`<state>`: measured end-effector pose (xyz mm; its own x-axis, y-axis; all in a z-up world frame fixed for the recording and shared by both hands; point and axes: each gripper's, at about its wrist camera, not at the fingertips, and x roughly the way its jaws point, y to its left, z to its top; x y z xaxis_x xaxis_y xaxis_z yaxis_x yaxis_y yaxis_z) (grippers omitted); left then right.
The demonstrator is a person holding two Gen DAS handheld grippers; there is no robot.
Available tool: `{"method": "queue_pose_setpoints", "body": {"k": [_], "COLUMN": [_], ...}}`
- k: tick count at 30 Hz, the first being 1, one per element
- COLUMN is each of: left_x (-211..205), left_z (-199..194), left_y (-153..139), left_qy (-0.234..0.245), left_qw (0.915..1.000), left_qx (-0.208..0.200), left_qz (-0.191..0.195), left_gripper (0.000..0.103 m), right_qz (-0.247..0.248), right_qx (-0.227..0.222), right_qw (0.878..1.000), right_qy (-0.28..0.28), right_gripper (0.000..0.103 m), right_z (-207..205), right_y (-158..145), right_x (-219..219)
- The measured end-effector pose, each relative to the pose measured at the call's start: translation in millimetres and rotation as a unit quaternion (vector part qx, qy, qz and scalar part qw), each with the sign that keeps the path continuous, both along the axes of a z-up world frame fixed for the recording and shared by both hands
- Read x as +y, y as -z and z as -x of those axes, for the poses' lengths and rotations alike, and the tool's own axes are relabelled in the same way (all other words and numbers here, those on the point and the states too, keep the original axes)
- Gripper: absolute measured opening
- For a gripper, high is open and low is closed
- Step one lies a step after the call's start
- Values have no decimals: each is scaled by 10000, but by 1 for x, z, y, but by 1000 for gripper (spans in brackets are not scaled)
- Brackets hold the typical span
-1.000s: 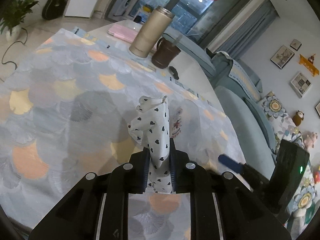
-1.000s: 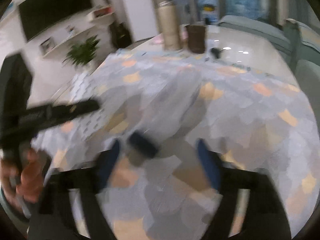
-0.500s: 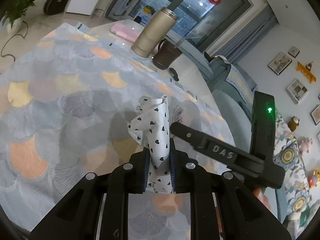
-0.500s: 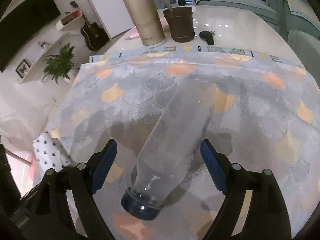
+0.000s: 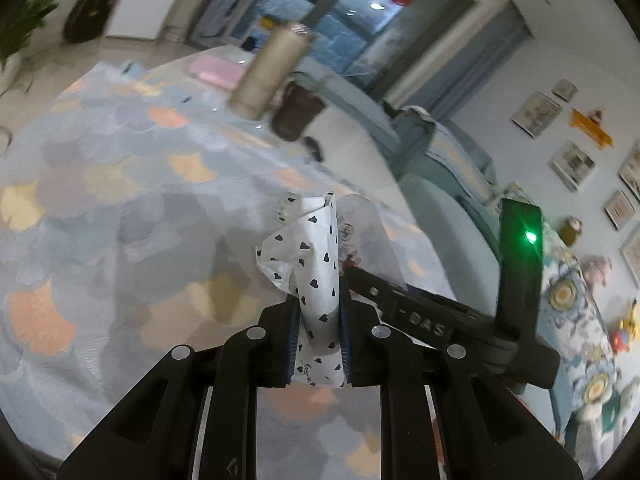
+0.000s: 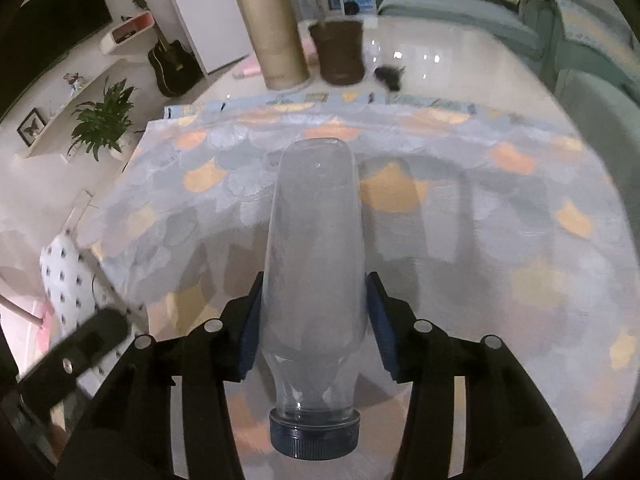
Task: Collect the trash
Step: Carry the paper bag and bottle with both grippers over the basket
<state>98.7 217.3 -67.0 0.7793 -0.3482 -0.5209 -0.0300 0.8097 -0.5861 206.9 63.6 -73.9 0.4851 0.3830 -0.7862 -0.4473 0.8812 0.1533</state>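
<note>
The bottle [image 6: 316, 264], clear plastic with a dark blue cap [image 6: 314, 438], lies between the jaws of the right gripper [image 6: 314, 312]. Its cap end points back toward the camera and its rounded base points away over the patterned tablecloth [image 6: 500, 240]. The jaws are closing on it: the blue pads [image 6: 251, 320] sit at the bottle's two sides just above its shoulder, and they appear to touch the plastic, though the contact is hard to judge through the clear wall.

The paper bag [image 5: 316, 264], white with small black hearts, stands up from the left gripper [image 5: 318, 312]. Those jaws are clenched narrowly on its lower part, with the crumpled top rising beyond the fingertips. In the right wrist view the same bag shows at the far left, beside the left gripper's black body.

Just right of the left jaws, the right gripper's black frame crosses the picture with a green light lit on it, and the bottle's pale base shows behind the bag.

Beyond both jaws, at the far edge of the cloth, stand a tall beige flask [image 6: 274, 32] and a brown cup [image 6: 338, 50].
</note>
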Motion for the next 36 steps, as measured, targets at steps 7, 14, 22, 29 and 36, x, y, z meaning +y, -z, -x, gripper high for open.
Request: {"method": "queue_pose_setpoints", "body": {"k": [7, 14, 22, 29, 36], "left_x": [-64, -158, -264, -350, -407], "left_z": [4, 5, -4, -19, -35], "left_y": [-40, -70, -84, -57, -1], "left_qy": [711, 1578, 2426, 3099, 3567], "left_qw": [9968, 9852, 9669, 9489, 9311], "left_qx": [-304, -533, -664, -326, 251], "left_qz": [-196, -393, -422, -496, -715], "left_gripper": [15, 15, 15, 16, 16], "right_qz": [-363, -541, -447, -303, -666], "right_qx": [-459, -917, -1280, -1090, -244], "right_qw": [9973, 9885, 9712, 9551, 9376], "right_qy": [439, 1070, 1961, 2739, 3404], "right_gripper": [45, 45, 45, 45, 45], "right_z": [39, 84, 120, 138, 134], "right_y": [-48, -92, -118, -91, -19], "right_x": [-81, -179, -290, -372, -442]}}
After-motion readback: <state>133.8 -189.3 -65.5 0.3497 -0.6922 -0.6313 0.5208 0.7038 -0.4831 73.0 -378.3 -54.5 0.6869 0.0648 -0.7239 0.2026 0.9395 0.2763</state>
